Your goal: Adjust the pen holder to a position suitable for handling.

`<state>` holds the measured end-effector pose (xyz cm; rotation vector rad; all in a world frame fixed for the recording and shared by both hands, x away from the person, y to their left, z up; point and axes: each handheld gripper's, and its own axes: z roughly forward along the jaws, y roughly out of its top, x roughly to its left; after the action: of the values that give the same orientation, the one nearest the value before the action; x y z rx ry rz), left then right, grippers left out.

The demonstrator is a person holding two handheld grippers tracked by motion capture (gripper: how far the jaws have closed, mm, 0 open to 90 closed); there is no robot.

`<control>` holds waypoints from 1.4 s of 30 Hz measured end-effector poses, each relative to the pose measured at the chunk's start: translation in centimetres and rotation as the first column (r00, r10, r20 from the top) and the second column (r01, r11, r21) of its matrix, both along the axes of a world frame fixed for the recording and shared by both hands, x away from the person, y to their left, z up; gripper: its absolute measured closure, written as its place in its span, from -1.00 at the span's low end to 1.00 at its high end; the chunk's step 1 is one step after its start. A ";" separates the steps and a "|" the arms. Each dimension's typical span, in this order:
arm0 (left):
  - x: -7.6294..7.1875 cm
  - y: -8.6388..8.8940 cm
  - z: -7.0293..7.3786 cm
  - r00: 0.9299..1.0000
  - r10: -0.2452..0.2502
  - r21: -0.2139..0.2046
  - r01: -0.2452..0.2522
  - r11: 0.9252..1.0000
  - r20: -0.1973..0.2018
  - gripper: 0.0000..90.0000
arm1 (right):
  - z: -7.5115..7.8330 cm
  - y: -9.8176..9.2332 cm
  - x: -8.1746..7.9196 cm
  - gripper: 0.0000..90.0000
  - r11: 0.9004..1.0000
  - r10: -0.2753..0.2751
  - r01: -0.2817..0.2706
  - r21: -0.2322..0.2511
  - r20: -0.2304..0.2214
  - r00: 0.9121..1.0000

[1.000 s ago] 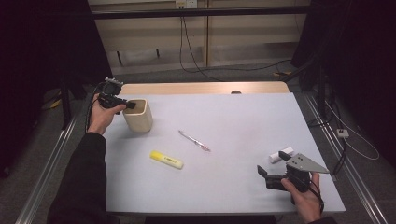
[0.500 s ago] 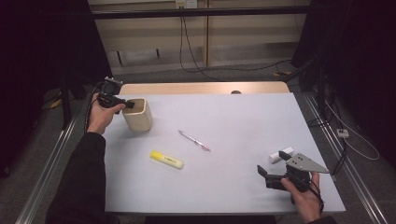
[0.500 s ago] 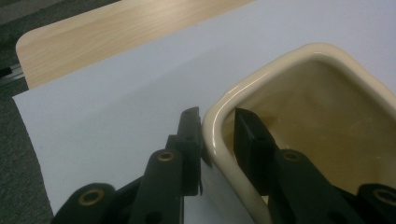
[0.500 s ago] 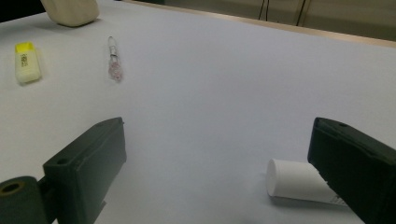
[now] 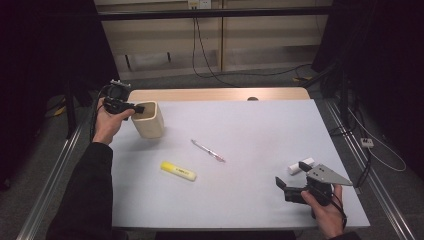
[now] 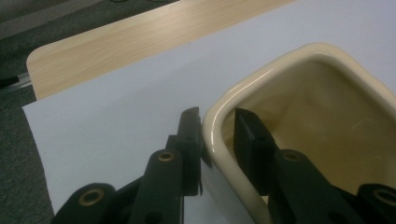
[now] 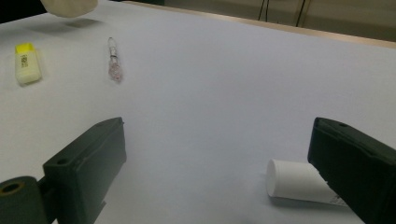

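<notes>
1. A glossy cream cup (image 5: 148, 120) with rounded-square walls was seen tilted at the desk's (image 5: 260, 130) far left, its rim clamped by the left hand-held gripper (image 6: 217, 122), one jaw inside, one outside.
2. The right hand-held gripper (image 7: 217, 154) was held wide open and empty at the near right, just beside a white cylindrical eraser (image 7: 299, 186).
3. A yellow highlighter (image 5: 178, 171) and a slim pen (image 5: 207, 150) were seen lying between them on the smooth white surface.

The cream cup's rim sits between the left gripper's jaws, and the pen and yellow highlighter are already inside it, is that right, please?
Not quite. The cup is empty in the left gripper view; the pen and yellow highlighter lie on the table. The left gripper does straddle its rim.
</notes>
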<state>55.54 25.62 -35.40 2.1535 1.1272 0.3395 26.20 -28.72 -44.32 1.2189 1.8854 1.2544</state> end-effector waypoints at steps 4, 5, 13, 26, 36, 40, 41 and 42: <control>-0.7 -0.8 0.8 1.000 -0.018 -0.006 0.018 1.000 0.008 0.62 | 0.0 0.0 0.0 -0.91 1.000 -0.002 0.002 0.000 0.002 1.000; -0.9 -1.1 1.0 1.000 -0.019 -0.002 0.019 1.000 0.018 0.62 | 0.0 0.0 0.0 -0.91 1.000 -0.002 0.002 0.000 0.002 1.000; -2.2 -3.0 2.0 0.998 -0.054 0.003 0.054 0.999 0.024 0.62 | 0.0 0.1 0.0 -0.91 1.000 0.002 -0.002 0.000 0.003 1.000; -3.4 -6.4 2.9 0.993 -0.116 0.002 0.116 0.993 0.036 0.62 | 0.0 0.1 0.0 -0.91 1.000 0.003 -0.003 -0.001 0.003 1.000; -3.8 -9.7 3.1 0.986 -0.160 -0.016 0.161 0.987 0.035 0.62 | 0.0 0.1 0.0 -0.91 1.000 0.004 -0.004 0.001 0.005 1.000; -3.9 -10.8 3.2 0.984 -0.173 -0.022 0.174 0.985 0.032 0.62 | 0.0 0.1 -0.1 -0.91 1.000 0.005 -0.005 0.000 0.006 1.000; -3.9 -11.1 3.2 0.985 -0.170 -0.024 0.171 0.985 0.031 0.62 | 0.0 0.1 0.0 -0.91 1.000 0.007 -0.007 -0.002 0.007 1.000; -3.9 -11.5 3.2 0.984 -0.172 -0.019 0.173 0.985 0.034 0.62 | 0.0 0.1 0.0 -0.91 1.000 0.007 -0.007 -0.003 0.006 1.000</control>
<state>51.63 14.09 -32.22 2.1997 0.9143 0.2806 26.16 -28.61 -44.31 1.2062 1.8883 1.2567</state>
